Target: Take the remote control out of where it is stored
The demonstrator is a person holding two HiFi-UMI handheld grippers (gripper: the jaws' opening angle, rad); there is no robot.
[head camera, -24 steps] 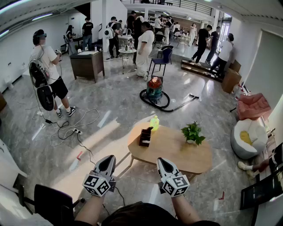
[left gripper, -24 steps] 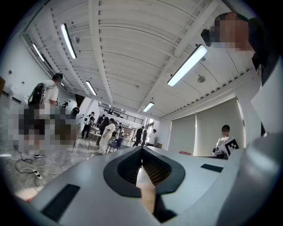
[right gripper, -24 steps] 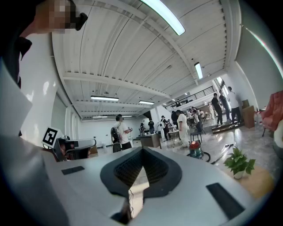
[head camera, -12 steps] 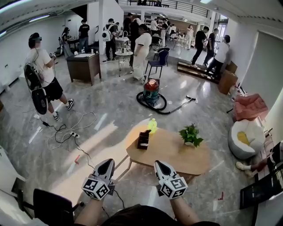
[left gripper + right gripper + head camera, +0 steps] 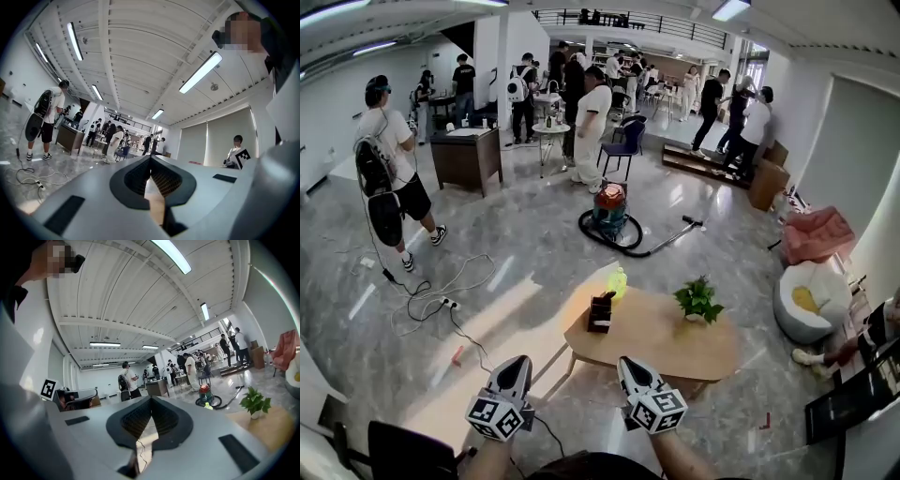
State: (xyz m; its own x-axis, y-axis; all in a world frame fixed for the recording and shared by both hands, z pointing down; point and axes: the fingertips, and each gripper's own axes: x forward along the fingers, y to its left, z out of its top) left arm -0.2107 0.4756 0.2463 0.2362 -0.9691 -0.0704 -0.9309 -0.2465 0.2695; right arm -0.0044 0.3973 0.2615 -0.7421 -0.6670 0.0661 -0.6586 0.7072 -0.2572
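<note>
Wooden table (image 5: 661, 339), left claw (image 5: 518, 362) closed, right claw (image 5: 625, 362) closed

Oval wooden table (image 5: 667, 345) — a potted plant (image 5: 697, 300) at its far edge; left of the plant, a dark box (image 5: 601, 313) and a green bottle (image 5: 619, 281).

The left tool (image 5: 151, 160) points level, jaws closed together on nothing, towards a hall where a backpack wearer (image 5: 48, 117) stands at left by floor cables (image 5: 28, 176) and a seated person (image 5: 236, 151) is at right.
</note>
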